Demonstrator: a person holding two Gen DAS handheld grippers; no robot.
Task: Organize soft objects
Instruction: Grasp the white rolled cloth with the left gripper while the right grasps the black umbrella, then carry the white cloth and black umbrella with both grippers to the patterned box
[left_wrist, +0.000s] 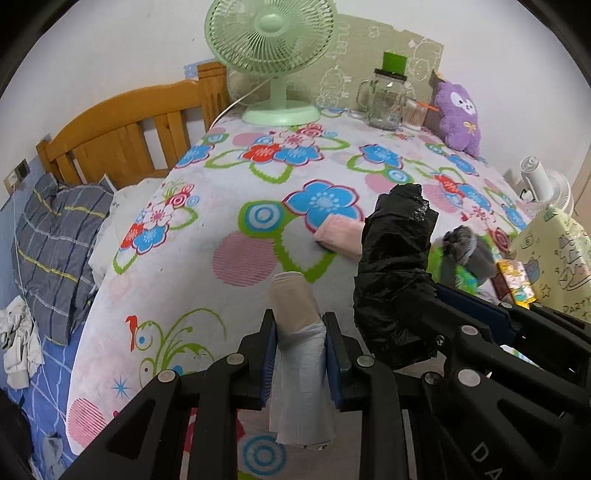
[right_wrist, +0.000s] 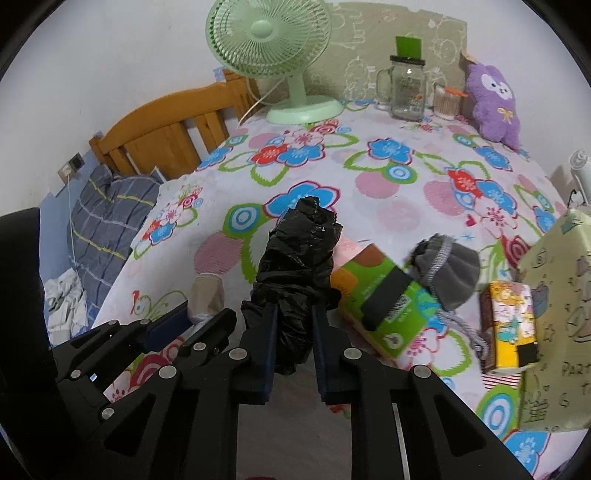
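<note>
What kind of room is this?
Most likely a bedroom: a wooden headboard with a plaid pillow on the bed beside it, and a purple plush toy on the flowered tablecloth.

My table (right_wrist: 399, 192) has a cloth w/ big blue, red & pink flowers on it. At the back stands a green fan (right_wrist: 280, 55). Next to it is a glass jar (right_wrist: 406, 88) w/ a handle, then a small cup of cotton sticks (right_wrist: 445, 101). A purple plush toy (right_wrist: 493, 107) sits in the back corner. Nearer to me lie a pink cloth (left_wrist: 341, 238), a green box (right_wrist: 384, 295), a gray string pouch (right_wrist: 448, 275) touching the box, & a yellow pack (right_wrist: 511, 328) on the right.
</note>
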